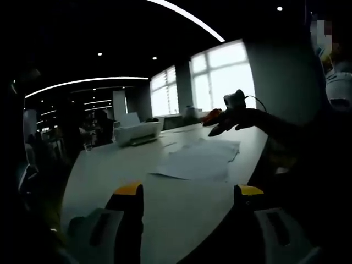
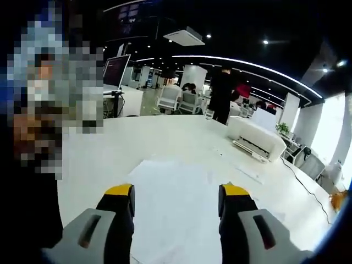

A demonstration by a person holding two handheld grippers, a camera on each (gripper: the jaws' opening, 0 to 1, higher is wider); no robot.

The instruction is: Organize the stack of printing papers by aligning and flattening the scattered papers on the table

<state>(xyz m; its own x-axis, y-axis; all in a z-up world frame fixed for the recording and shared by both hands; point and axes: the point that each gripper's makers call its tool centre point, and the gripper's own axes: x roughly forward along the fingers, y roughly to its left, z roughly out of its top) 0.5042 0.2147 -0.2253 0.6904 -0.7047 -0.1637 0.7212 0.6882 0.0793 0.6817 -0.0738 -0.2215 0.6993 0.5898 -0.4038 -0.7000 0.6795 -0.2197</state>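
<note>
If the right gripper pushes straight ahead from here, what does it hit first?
Probably the loose papers lying on the white table: they sit directly ahead of the open right gripper. The printer lies farther off to the right. Depth is uncertain.

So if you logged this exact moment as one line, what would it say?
left gripper: open, above table | right gripper: open, over papers | papers: loose, unaligned | printer: beyond papers

Table (image 2: 137, 143): smooth white top, slight sheen. Papers (image 2: 165, 203): thin matt white sheets, loosely overlapped, same in left gripper view (image 1: 198, 159). Printer (image 2: 256, 140) far right: white plastic casing, smooth, low gloss. Right gripper (image 2: 176, 201) and left gripper (image 1: 187, 192): grey matt plastic jaws, yellow tips.
</note>
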